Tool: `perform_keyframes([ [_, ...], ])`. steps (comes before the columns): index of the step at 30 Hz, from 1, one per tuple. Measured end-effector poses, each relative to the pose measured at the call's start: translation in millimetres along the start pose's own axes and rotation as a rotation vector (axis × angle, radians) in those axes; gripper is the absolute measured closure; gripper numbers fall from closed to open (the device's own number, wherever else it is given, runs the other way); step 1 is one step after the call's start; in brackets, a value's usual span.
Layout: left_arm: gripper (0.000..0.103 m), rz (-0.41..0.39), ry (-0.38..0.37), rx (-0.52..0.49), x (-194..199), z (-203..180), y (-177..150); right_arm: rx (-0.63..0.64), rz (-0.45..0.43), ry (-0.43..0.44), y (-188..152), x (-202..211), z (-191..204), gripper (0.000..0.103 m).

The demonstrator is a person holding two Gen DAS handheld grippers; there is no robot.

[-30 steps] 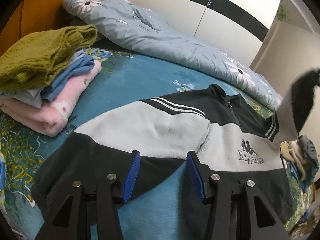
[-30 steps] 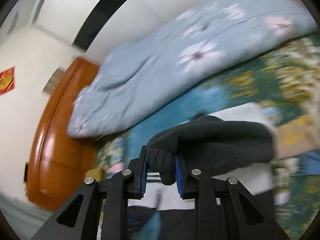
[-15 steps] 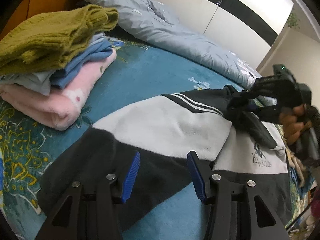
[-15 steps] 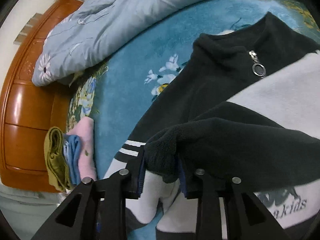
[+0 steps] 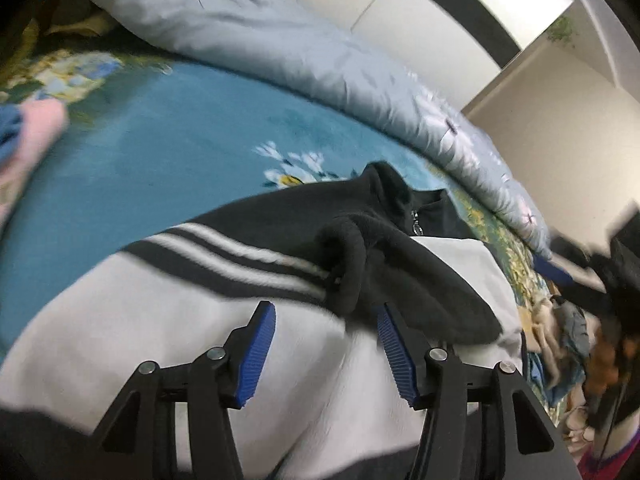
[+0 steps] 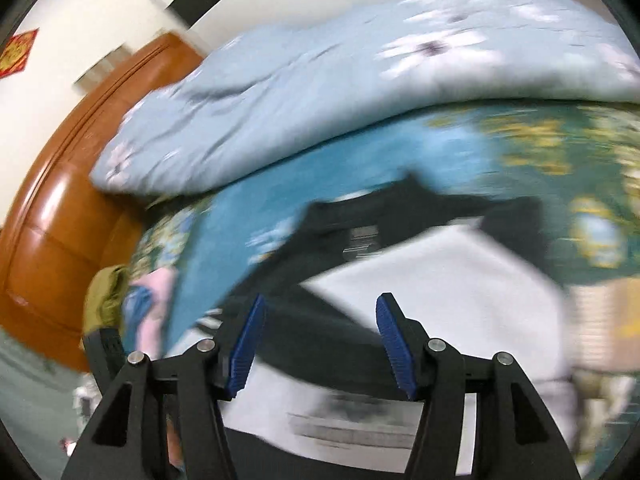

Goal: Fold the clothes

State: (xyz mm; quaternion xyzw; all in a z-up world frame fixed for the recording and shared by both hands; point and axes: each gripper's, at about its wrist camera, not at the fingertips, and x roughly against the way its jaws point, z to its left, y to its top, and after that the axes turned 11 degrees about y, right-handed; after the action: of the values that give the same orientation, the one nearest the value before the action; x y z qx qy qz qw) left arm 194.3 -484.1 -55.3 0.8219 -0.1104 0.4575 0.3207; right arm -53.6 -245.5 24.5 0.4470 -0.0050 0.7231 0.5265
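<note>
Okay, sleeve's down — half a second back my right gripper (image 6: 318,340) was pinching that black cuff (image 5: 344,264), and now its blue pads stand wide apart with nothing between them, so I've let go. In the left wrist view the cuff lies across the fleece (image 5: 180,320), middle of the frame, draped over the white chest panel and touching the two white stripes, with the collar and zip pull just above it. That reads to me as one sleeve folded inward, a real step in the fold, though the rest of the fleece spreads flat on the blue bedspread (image 5: 140,168)

My left gripper (image 5: 326,350) has swung too: a second ago it looked at the black hem, now it hovers over the white panel, low centre of its frame, jaws apart and empty, the cuff just past its right pad. That view is tipped and smeared, so I'm mid-move

Right wrist view is blurred and tilted as well; it looks down on the fleece from the other side, white panel lower centre, quilt (image 6: 360,92) along the top, headboard (image 6: 60,220) at left. The folded pile (image 6: 132,304) sits at left of that frame, well apart from the fleece

My guess: the other sleeve or the hem wants folding next
</note>
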Motion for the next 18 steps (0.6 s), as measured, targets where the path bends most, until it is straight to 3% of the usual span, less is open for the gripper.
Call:
perform_keyframes([
  [4, 0.049, 0.020, -0.046, 0.018, -14.6, -11.1, 14.8, -0.091, -0.035, -0.121, -10.3, 48.2, -69.8, 0.044],
  [6, 0.074, 0.016, -0.064, 0.019, -14.9, -16.5, 20.1, -0.136, -0.040, -0.142, -20.9, 66.6, -101.6, 0.044],
  [7, 0.092, 0.014, -0.073, 0.020, -15.1, -19.2, 22.8, -0.150, -0.042, -0.145, -25.6, 72.3, -110.9, 0.044],
  [11, 0.095, -0.015, -0.119, 0.009, -5.0, -29.8, 33.6, -0.210, -0.056, -0.126, -41.3, 83.6, -142.7, 0.044],
  [14, 0.095, -0.093, -0.212, -0.017, 27.7, -25.6, 36.9, -0.214, -0.058, -0.091, -47.2, 80.6, -144.5, 0.044],
  [15, 0.095, -0.101, -0.208, -0.034, 32.5, -23.6, 35.1, -0.209, -0.056, -0.084, -49.2, 82.8, -146.8, 0.044],
  [18, 0.095, -0.054, -0.054, -0.115, 22.2, -17.3, 20.2, -0.184, -0.033, -0.090, -56.2, 75.5, -144.6, 0.044],
])
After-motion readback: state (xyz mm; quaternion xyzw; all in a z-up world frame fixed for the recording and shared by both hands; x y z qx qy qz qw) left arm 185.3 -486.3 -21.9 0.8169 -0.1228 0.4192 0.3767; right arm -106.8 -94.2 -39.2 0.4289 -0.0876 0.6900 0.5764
